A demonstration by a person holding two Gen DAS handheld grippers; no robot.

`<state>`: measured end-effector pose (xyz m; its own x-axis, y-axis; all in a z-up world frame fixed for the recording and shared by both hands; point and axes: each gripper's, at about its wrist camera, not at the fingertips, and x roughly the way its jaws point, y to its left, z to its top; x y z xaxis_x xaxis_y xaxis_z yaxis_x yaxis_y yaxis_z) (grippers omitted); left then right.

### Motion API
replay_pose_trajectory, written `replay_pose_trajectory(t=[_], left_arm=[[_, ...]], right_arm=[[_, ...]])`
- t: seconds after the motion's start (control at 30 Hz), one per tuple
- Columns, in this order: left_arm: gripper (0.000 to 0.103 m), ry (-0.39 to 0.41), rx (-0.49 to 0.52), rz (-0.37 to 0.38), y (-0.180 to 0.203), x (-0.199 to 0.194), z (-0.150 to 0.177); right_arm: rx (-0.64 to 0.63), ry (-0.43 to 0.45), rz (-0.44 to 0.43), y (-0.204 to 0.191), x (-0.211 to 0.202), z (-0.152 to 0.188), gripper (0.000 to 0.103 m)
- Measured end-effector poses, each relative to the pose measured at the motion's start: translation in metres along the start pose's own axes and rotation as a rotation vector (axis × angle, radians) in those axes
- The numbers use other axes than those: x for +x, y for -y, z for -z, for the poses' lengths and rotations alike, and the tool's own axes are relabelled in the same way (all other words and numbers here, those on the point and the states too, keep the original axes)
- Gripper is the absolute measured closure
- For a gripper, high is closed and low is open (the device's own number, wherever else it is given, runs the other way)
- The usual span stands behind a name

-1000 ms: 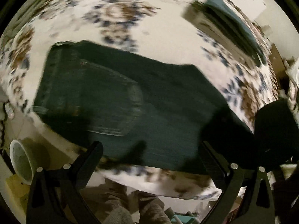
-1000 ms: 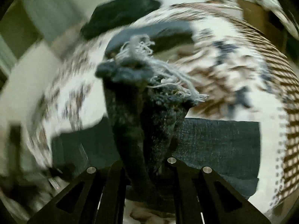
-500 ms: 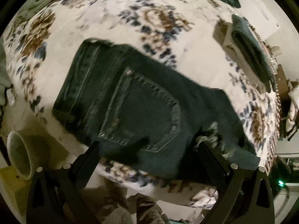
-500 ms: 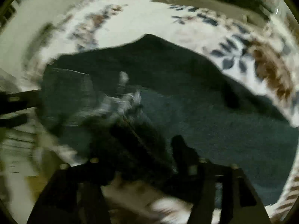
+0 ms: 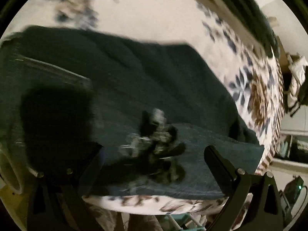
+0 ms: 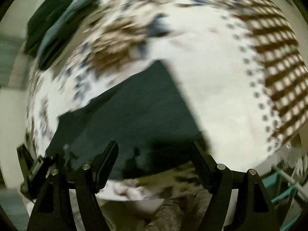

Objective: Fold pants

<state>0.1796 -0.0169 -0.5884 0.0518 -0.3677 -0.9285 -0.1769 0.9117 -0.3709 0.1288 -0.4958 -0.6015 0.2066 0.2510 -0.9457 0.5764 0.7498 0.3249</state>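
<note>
- The left gripper (image 5: 153, 155) had its jaws spread wide, holding nothing, above the near edge of the pants (image 5: 119, 80).
- The right gripper (image 6: 155, 158) also had its jaws spread and empty, over the pants' near edge.
- The dark denim pants lay folded on the floral bedspread (image 5: 154, 15); a frayed hem (image 5: 154, 134) rested on the top layer.
- A folded dark stack (image 5: 244, 11) sat at the far right of the bedspread.

We see a floral cover (image 5: 154, 15) filling the left view, with a folded dark stack (image 5: 248, 11) at one o'clock and a pale cup (image 5: 9, 175) at eight. In the right view, dark cloth (image 6: 52, 19) lies at eleven o'clock.
</note>
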Motion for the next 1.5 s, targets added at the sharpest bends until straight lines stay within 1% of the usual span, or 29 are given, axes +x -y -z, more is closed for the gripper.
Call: replay_pose_trajectory(t=[0.03,0.1,0.17,0.2,0.23,0.27,0.3,0.4,0.5,0.57,0.6,0.63,0.67,0.73,0.8,0.83,0.93,1.0,1.07,1.17,1.2,1.23,1.27,1.3,1.33,1.37,1.43,1.47,1.5], left_arm=[[0.014,-0.012,0.022,0.000,0.005,0.008,0.001],[0.068,-0.017,0.066,-0.017,0.013,0.017,0.006],[0.085,-0.004,0.113,-0.060,0.017,0.018,0.012],[0.087,0.012,0.132,-0.058,0.016,0.014,0.017],[0.087,0.022,0.141,-0.062,0.015,0.012,0.019],[0.087,0.026,0.155,-0.073,0.012,0.011,0.023],[0.087,0.020,0.162,-0.084,0.008,0.010,0.026],[0.087,0.002,0.143,-0.086,-0.003,0.008,0.031],[0.087,0.003,0.145,-0.099,0.000,0.002,0.032],[0.086,0.001,0.133,-0.090,0.001,-0.004,0.032],[0.086,0.000,0.122,-0.079,0.002,-0.009,0.032],[0.086,-0.001,0.106,-0.070,0.001,-0.014,0.032],[0.085,-0.002,0.087,-0.065,0.000,-0.017,0.034],[0.074,0.005,0.050,-0.050,-0.005,-0.026,0.034],[0.040,0.026,0.015,-0.066,-0.013,-0.039,0.037],[0.037,0.035,0.005,-0.071,-0.018,-0.042,0.038],[0.036,0.074,-0.033,-0.107,-0.037,-0.057,0.045],[0.036,0.091,-0.068,-0.139,-0.055,-0.065,0.048],[0.036,0.098,-0.097,-0.165,-0.075,-0.071,0.052],[0.036,0.102,-0.126,-0.192,-0.097,-0.077,0.053],[0.036,0.104,-0.134,-0.200,-0.102,-0.079,0.054],[0.036,0.108,-0.142,-0.200,-0.106,-0.081,0.054],[0.036,0.113,-0.144,-0.199,-0.107,-0.083,0.054],[0.036,0.117,-0.143,-0.201,-0.108,-0.085,0.056],[0.036,0.122,-0.141,-0.201,-0.109,-0.087,0.056],[0.036,0.127,-0.141,-0.198,-0.112,-0.090,0.056],[0.036,0.137,-0.141,-0.195,-0.109,-0.091,0.055],[0.036,0.135,-0.142,-0.188,-0.107,-0.090,0.053],[0.036,0.133,-0.144,-0.183,-0.105,-0.090,0.051]], right_arm=[[0.027,-0.011,-0.008,0.007,0.002,-0.004,0.025],[0.078,-0.039,-0.027,0.015,0.008,-0.009,0.025],[0.081,-0.066,-0.008,0.019,0.016,-0.008,0.025],[0.066,-0.074,0.012,0.018,0.021,-0.005,0.025],[0.044,-0.075,0.043,0.016,0.024,0.000,0.029],[0.025,-0.083,0.100,0.017,0.029,0.006,0.047],[0.024,-0.104,0.123,0.021,0.034,0.010,0.054],[0.075,-0.134,0.082,0.041,0.039,0.020,0.055],[0.068,-0.150,0.081,0.040,0.035,0.020,0.055],[0.061,-0.144,0.056,0.035,0.026,0.017,0.054],[0.029,-0.135,0.051,0.029,0.019,0.015,0.053],[-0.029,-0.126,0.058,0.020,0.013,0.015,0.053],[-0.114,-0.109,0.097,0.008,0.005,0.018,0.048],[-0.315,-0.059,0.161,-0.026,-0.004,0.028,0.039],[-0.565,-0.020,0.239,-0.068,-0.003,0.048,0.039],[-0.685,-0.016,0.257,-0.089,0.003,0.061,0.039],[-1.006,-0.018,0.281,-0.152,0.032,0.106,0.039],[-1.210,0.017,0.270,-0.190,0.056,0.140,0.039],[-1.360,0.021,0.265,-0.217,0.081,0.167,0.039],[-1.510,0.022,0.327,-0.237,0.119,0.190,0.039],[-1.515,0.016,0.331,-0.240,0.127,0.190,0.039],[-1.477,0.005,0.300,-0.242,0.131,0.185,0.043],[-1.432,0.000,0.253,-0.243,0.128,0.179,0.061],[-1.359,-0.004,0.190,-0.242,0.121,0.168,0.075],[-1.295,-0.004,0.150,-0.240,0.115,0.159,0.089],[-1.207,-0.003,0.098,-0.235,0.106,0.145,0.093],[-1.019,-0.017,0.005,-0.221,0.091,0.118,0.094],[-0.881,-0.047,-0.078,-0.209,0.082,0.100,0.094],[-0.773,-0.056,-0.121,-0.199,0.076,0.086,0.094]])
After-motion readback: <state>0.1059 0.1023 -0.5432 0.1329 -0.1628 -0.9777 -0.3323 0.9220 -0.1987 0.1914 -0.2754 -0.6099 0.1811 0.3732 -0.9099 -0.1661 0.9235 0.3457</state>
